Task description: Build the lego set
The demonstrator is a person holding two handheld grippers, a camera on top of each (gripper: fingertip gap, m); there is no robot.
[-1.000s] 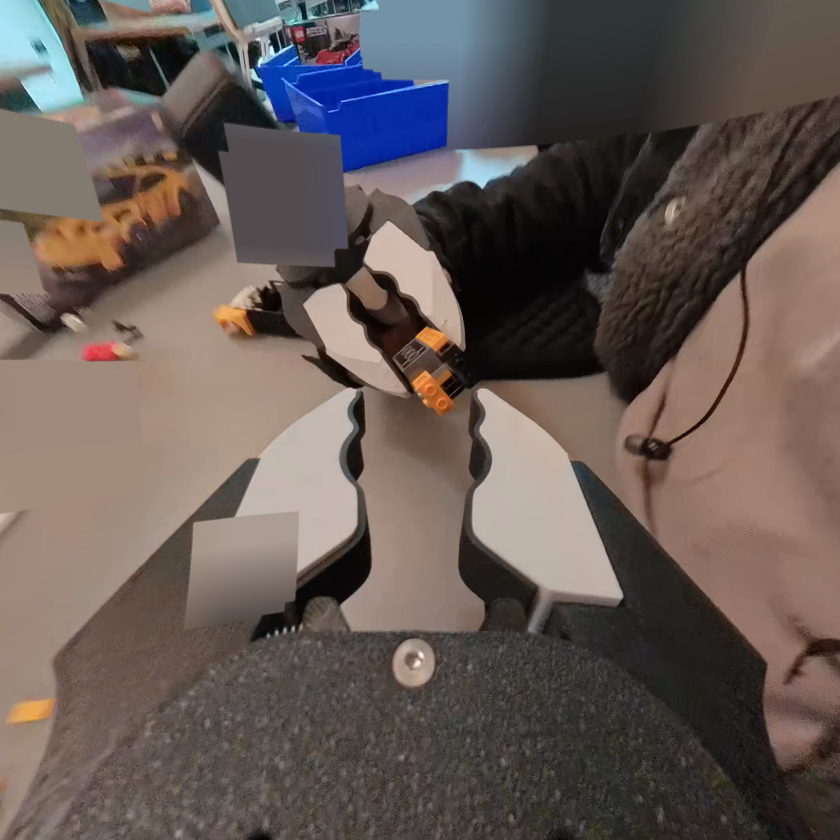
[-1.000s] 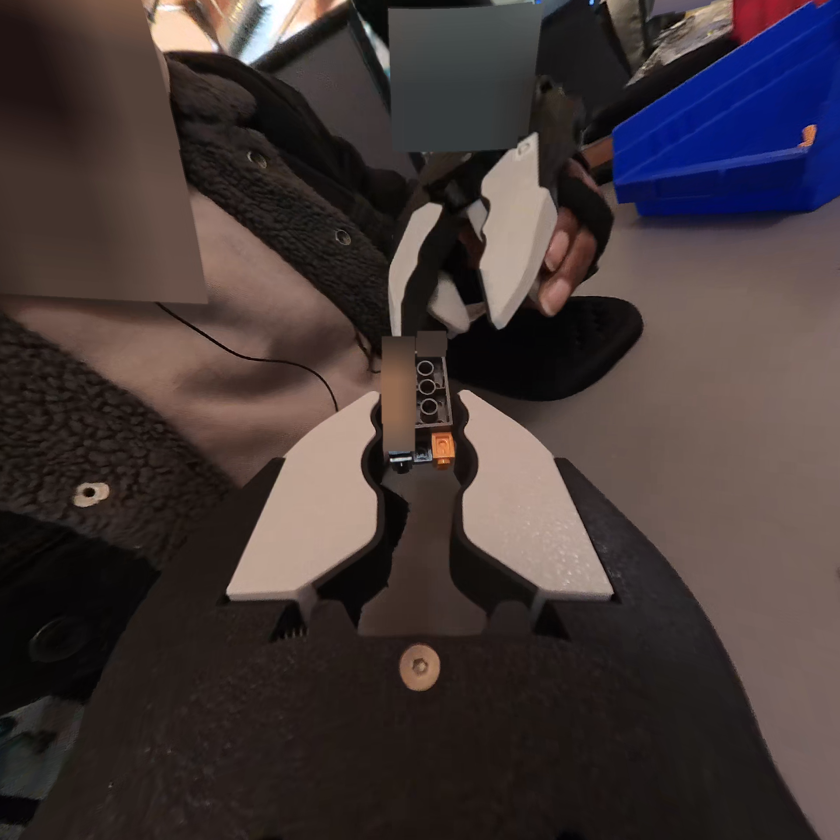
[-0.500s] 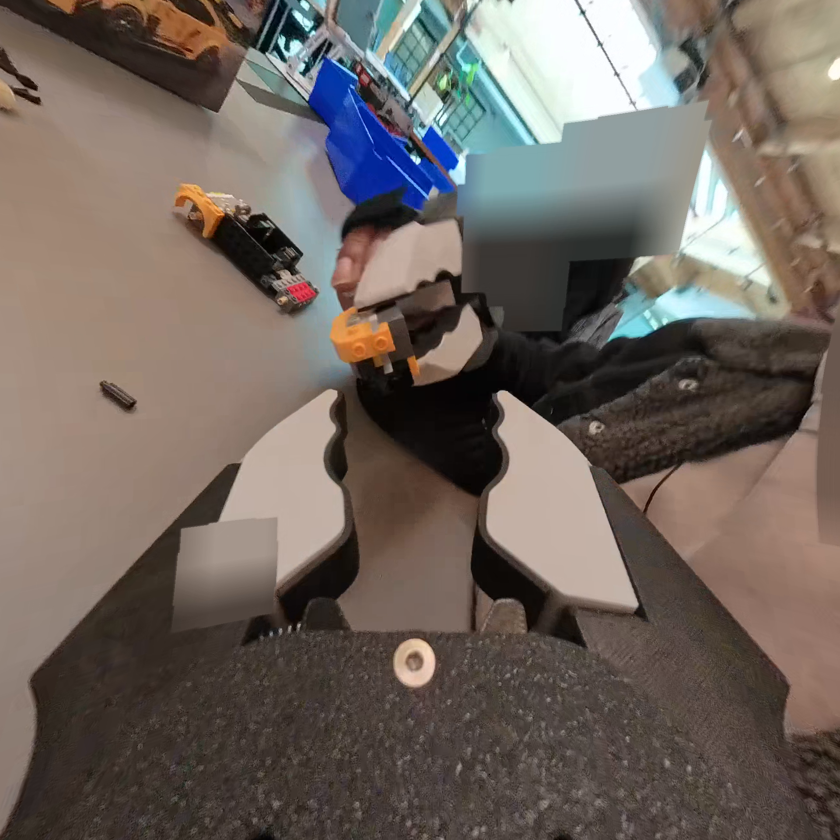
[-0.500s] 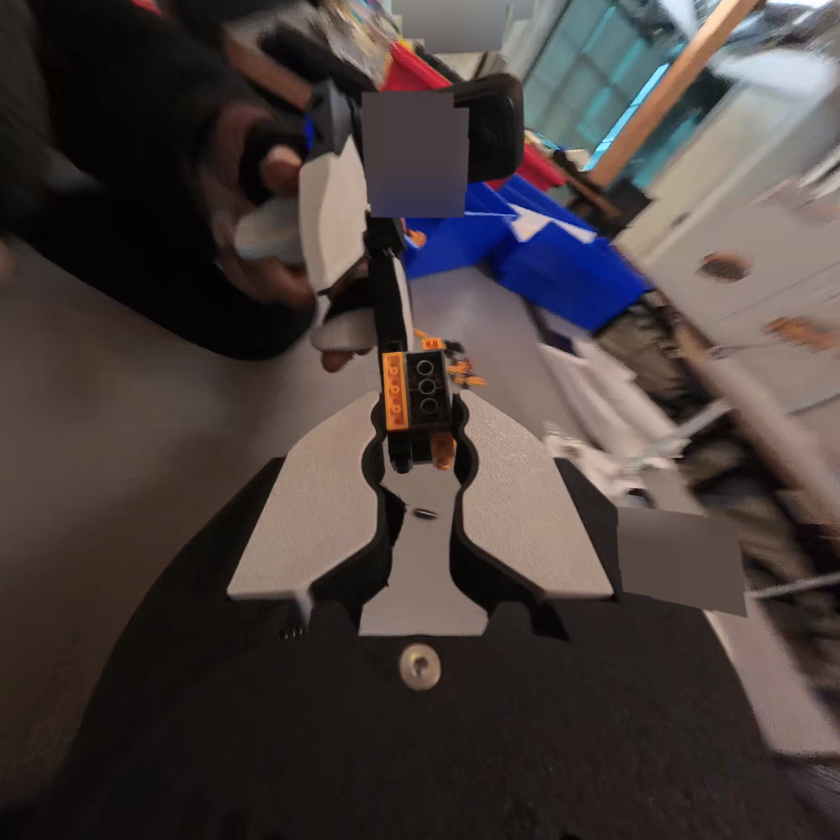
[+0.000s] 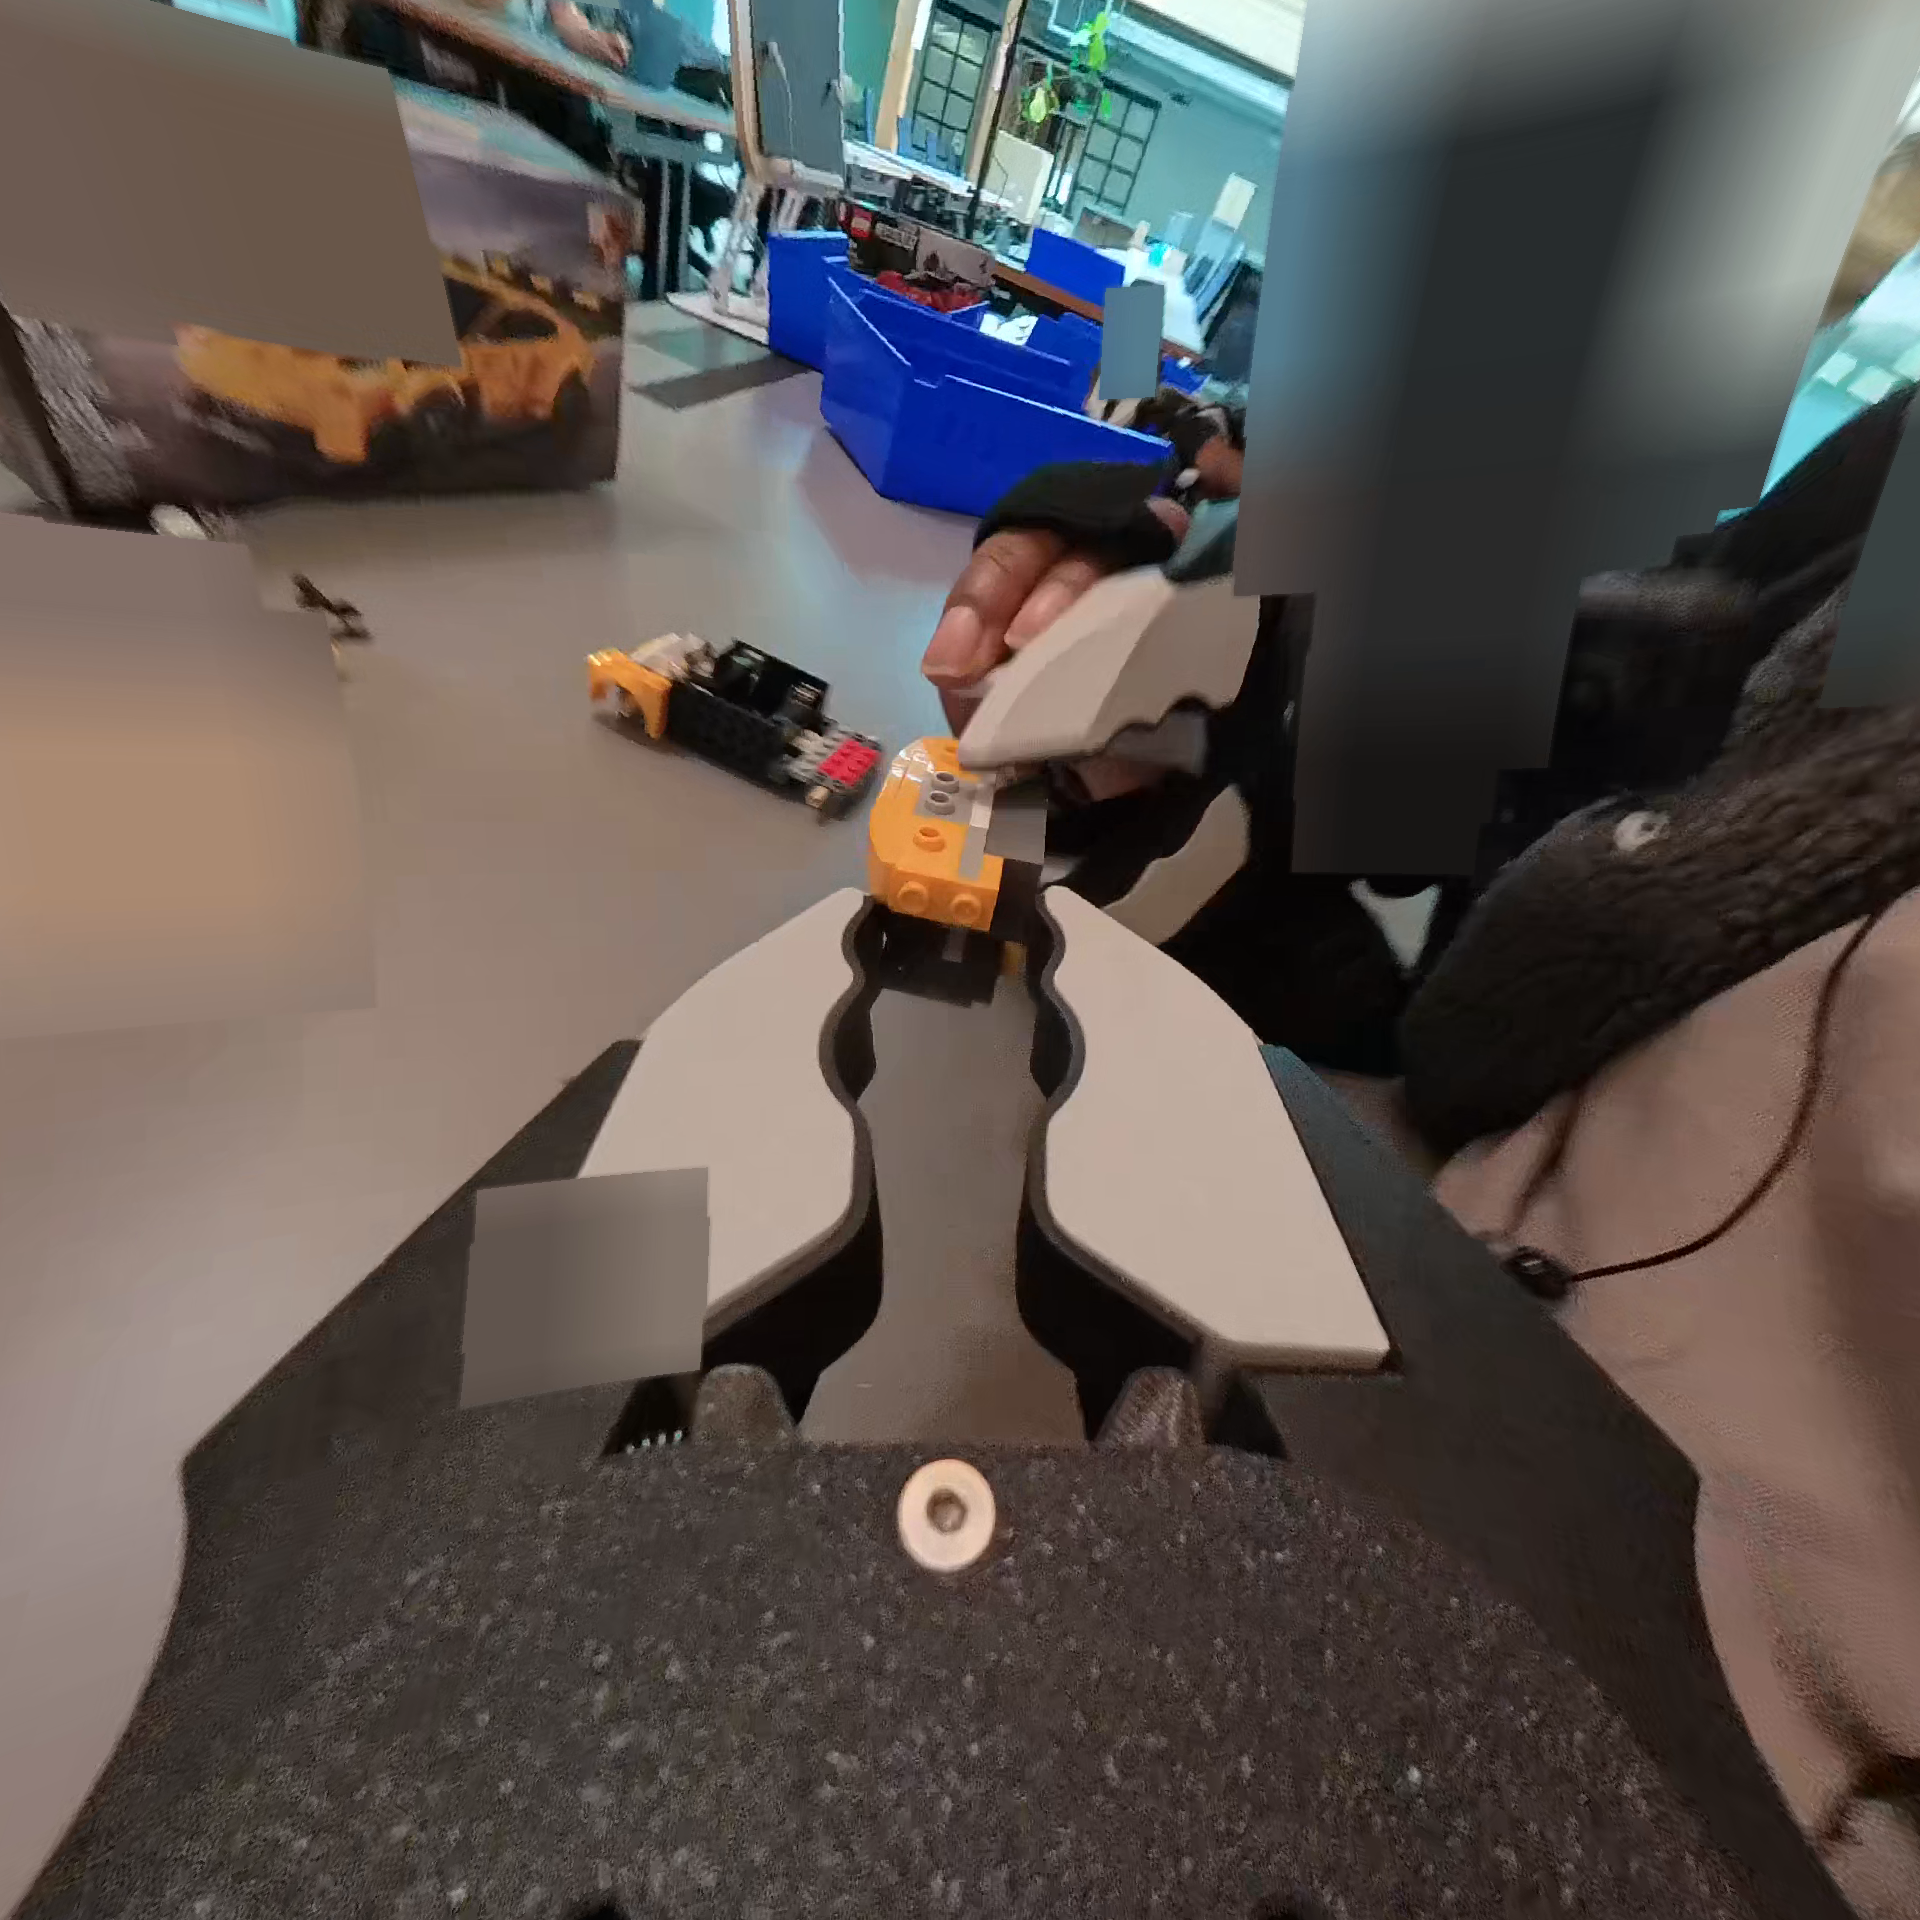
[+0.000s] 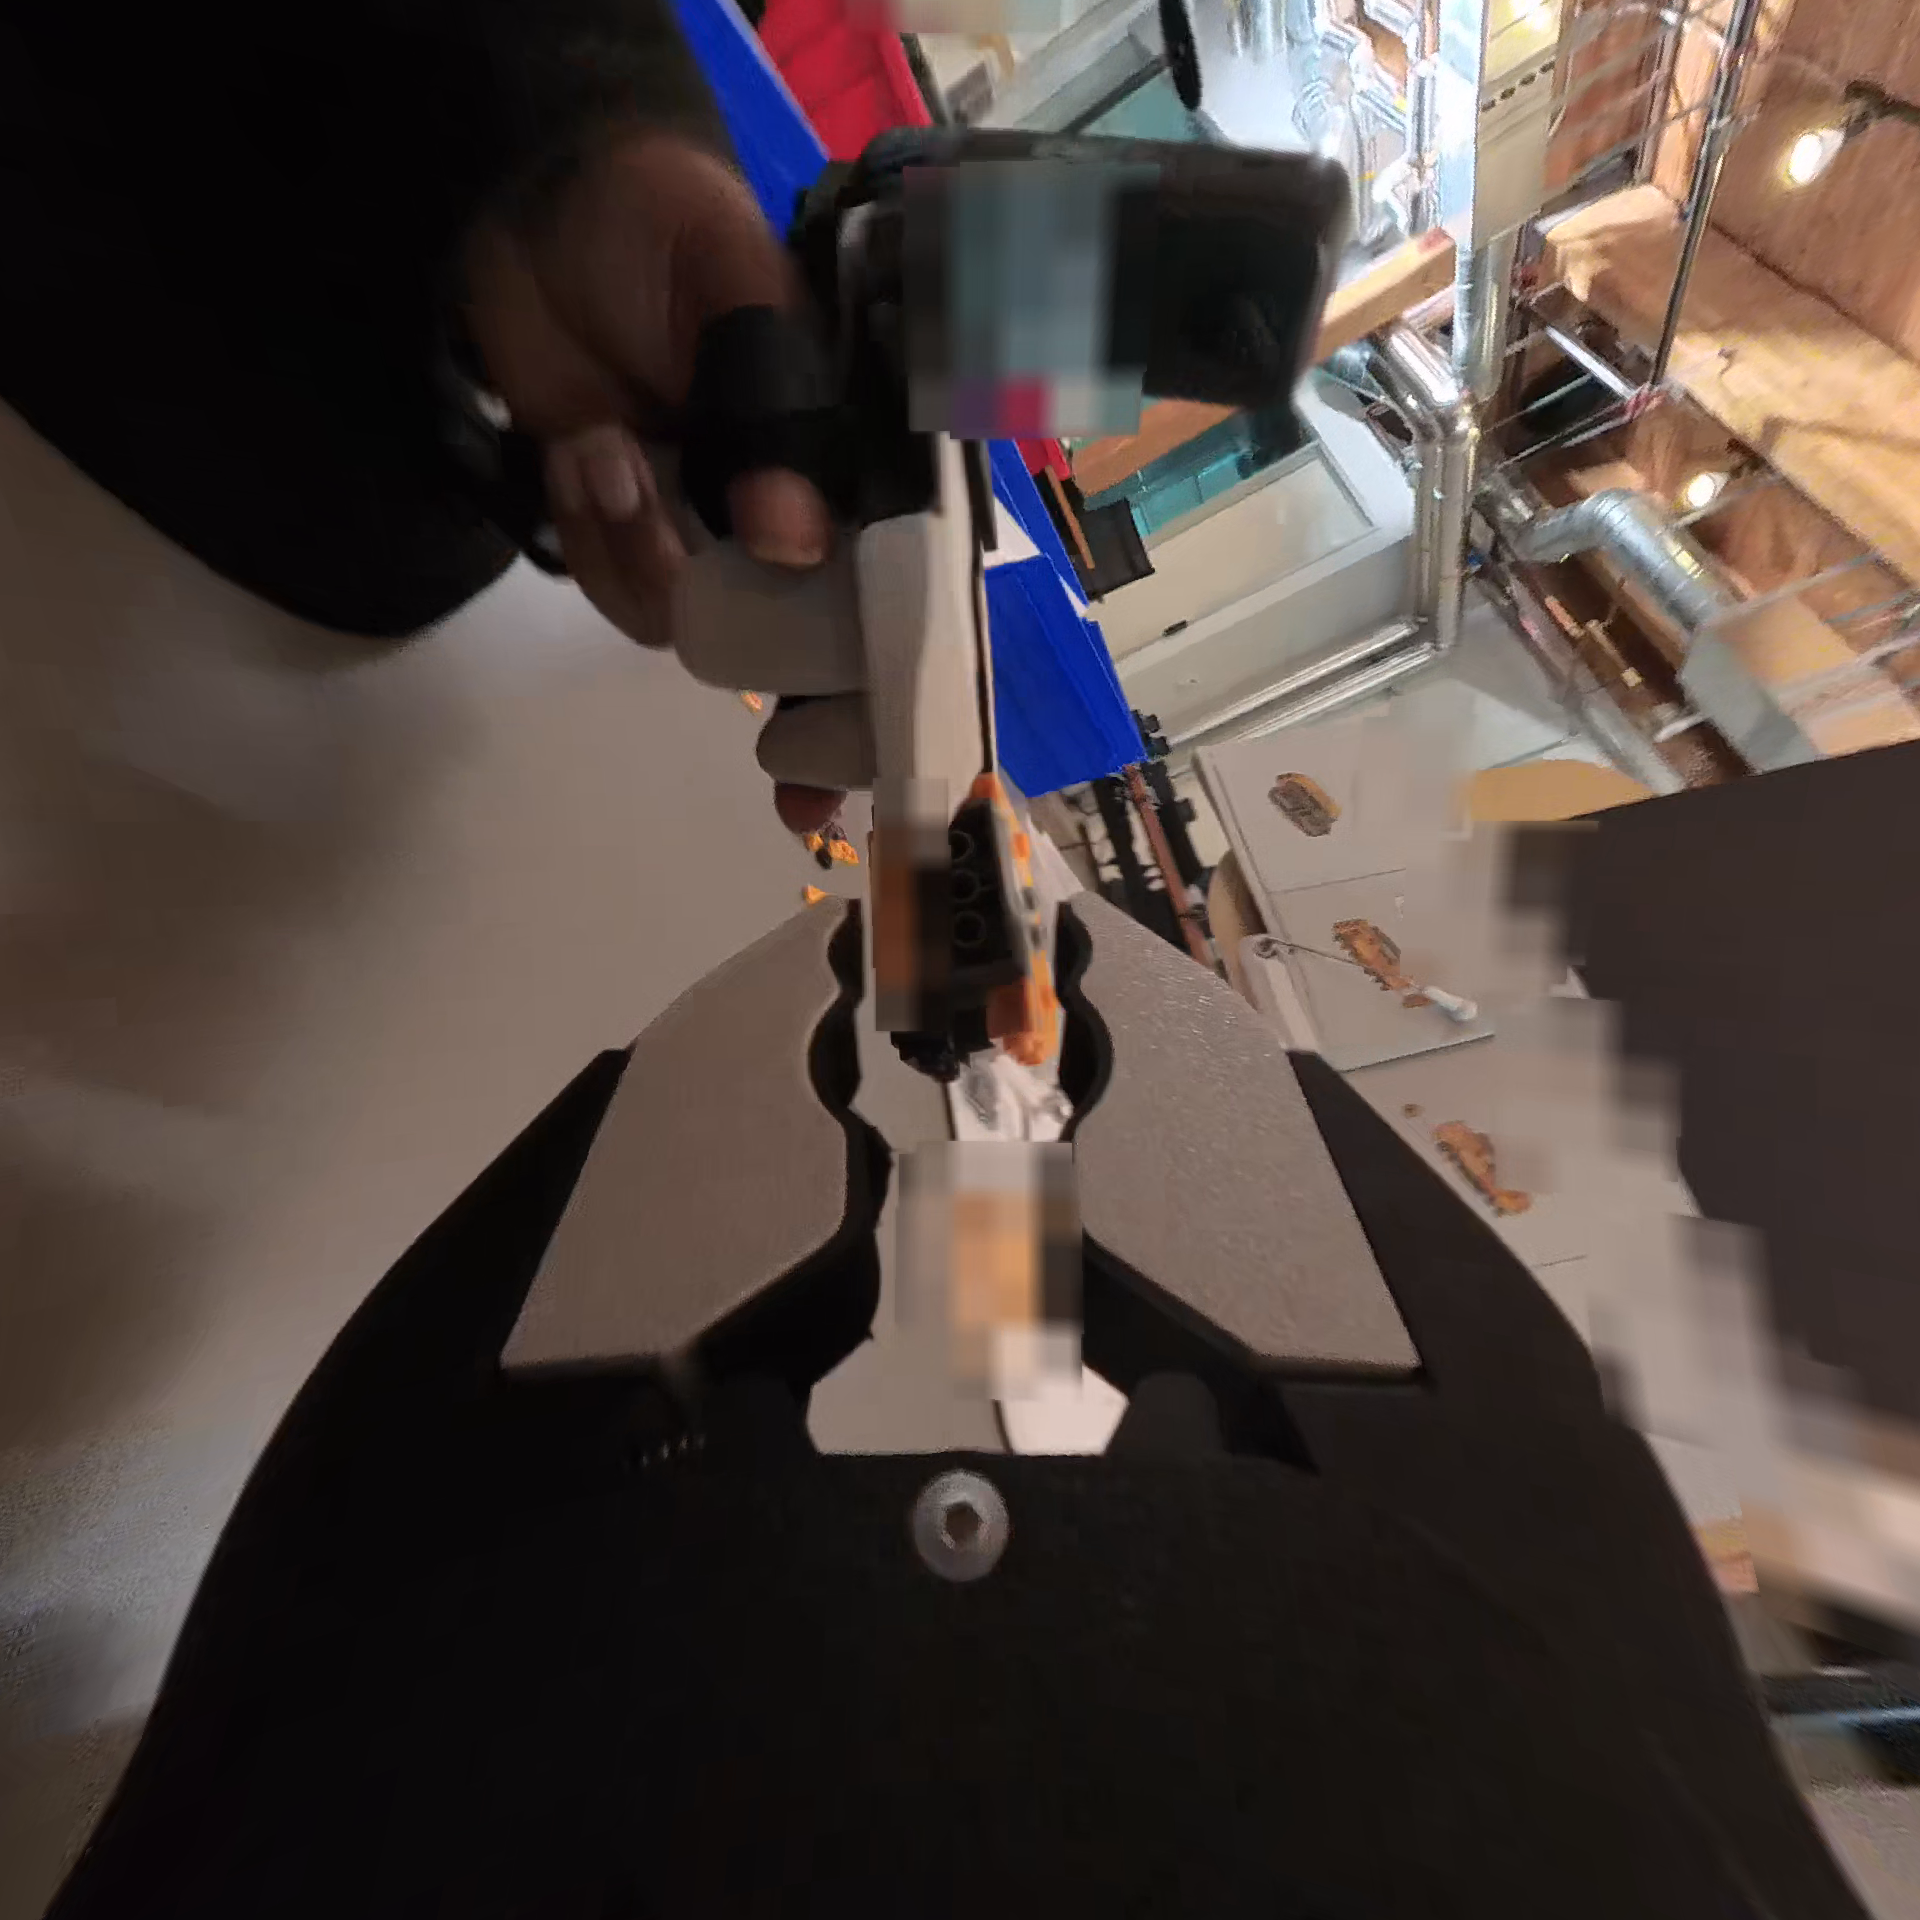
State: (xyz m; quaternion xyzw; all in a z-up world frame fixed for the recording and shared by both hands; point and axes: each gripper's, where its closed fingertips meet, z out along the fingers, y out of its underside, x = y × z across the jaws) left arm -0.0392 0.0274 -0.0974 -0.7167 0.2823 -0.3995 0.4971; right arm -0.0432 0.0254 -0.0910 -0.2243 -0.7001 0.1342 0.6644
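A small orange and black Lego sub-assembly (image 5: 935, 862) is held up off the grey table (image 5: 520, 935), pinched at the tips of the right gripper (image 6: 961, 925), whose jaws are narrowed onto it; in the right wrist view its black underside (image 6: 961, 914) faces the camera. Half a second ago the left gripper (image 5: 951, 914) stood apart from this piece with its jaws wide; now its fingertips have come in around the near end of the piece and the gap has narrowed, though whether they actually grip it cannot be told. This looks like a handover or a bracing grip, so that the piece can be turned or pressed onto the rest of the model. To the left and a little farther off on the table lies the partly built car chassis (image 5: 738, 717), black with an orange wheel arch at one end and red studs at the other, well apart from both grippers. Far left stands the set's box (image 5: 343, 405), showing a yellow car. Far across the table sit blue storage bins (image 5: 966, 436); the farther ones seem to hold red items, but the contents are too blurred to name. A person's dark fleece sleeve (image 5: 1662, 914) fills the right side
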